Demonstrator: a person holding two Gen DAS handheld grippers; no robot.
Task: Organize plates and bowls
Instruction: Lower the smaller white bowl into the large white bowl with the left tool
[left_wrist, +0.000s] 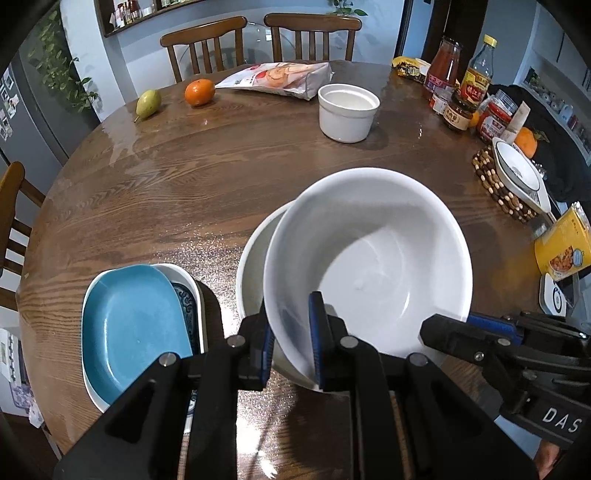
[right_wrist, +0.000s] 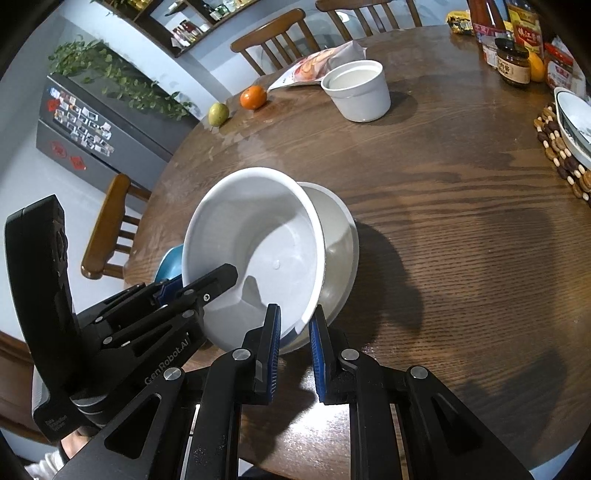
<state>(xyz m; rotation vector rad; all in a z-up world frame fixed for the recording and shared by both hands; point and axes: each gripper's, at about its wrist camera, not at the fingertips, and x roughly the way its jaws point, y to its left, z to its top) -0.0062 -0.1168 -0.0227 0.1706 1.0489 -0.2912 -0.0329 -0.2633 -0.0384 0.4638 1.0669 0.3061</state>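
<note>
A large white bowl (left_wrist: 369, 258) sits tilted inside a second white bowl (left_wrist: 251, 273) on the round wooden table (left_wrist: 184, 192). My left gripper (left_wrist: 290, 314) is shut on the upper bowl's near rim, one blue pad inside and one outside. The right gripper (left_wrist: 472, 328) holds the rim on the right side. In the right wrist view, my right gripper (right_wrist: 296, 314) is shut on the rim of the upper bowl (right_wrist: 251, 240), which leans over the lower bowl (right_wrist: 340, 236). The left gripper (right_wrist: 207, 284) clamps the rim at the left. A blue plate (left_wrist: 133, 325) lies stacked in a white patterned dish.
A white ramekin (left_wrist: 349, 110) stands farther back, with a snack bag (left_wrist: 277, 79), an orange (left_wrist: 199, 92) and a pear (left_wrist: 147, 103) behind it. At the right, jars and bottles (left_wrist: 458, 92) and a dish on a beaded trivet (left_wrist: 517, 173). Chairs ring the table.
</note>
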